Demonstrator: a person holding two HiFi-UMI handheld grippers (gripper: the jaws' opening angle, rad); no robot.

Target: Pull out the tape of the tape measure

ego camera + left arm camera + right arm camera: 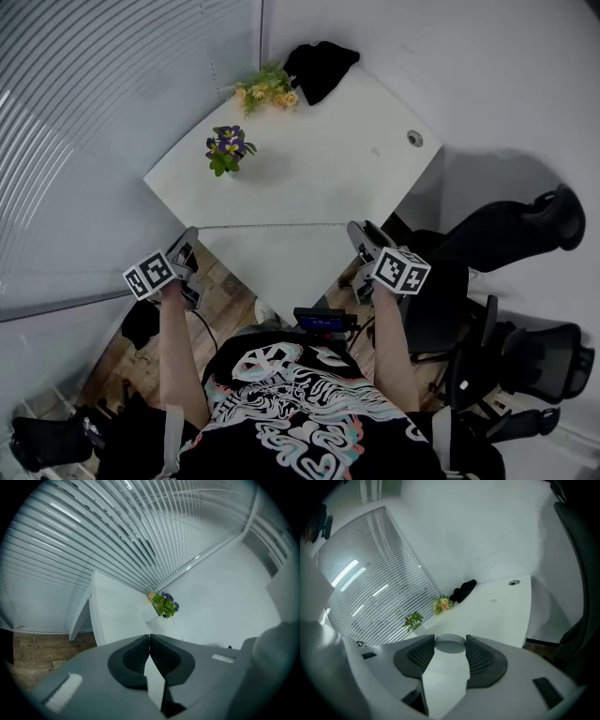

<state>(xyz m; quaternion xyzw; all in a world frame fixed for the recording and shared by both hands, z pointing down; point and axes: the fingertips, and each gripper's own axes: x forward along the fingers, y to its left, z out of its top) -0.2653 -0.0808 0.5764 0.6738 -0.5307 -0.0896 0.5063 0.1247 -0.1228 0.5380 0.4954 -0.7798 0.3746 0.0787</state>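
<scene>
The right claw [450,641] is narrowed onto a small round pale-grey case [450,646], apparently the tape measure. The case sits across the claw's tips with a pad against each side, in the air off the near edge of the white tabletop [497,611]. No pulled-out tape shows in any view. The left claw [149,639] is closed, its two dark pads meeting along one line with nothing visible between them. It hangs off the tabletop's near left corner, above a wood floor [37,651], and the two claws are well apart. On the tabletop's left side stands a small pot of purple flowers [228,148]. A bunch of yellow flowers [267,91] lies at its far corner, just beside a black cloth [319,66]. A round cable hole [414,139] sits near its right edge. Pale blinds [94,112] run along the tabletop's left, and black office chairs [525,225] stand off its right.
</scene>
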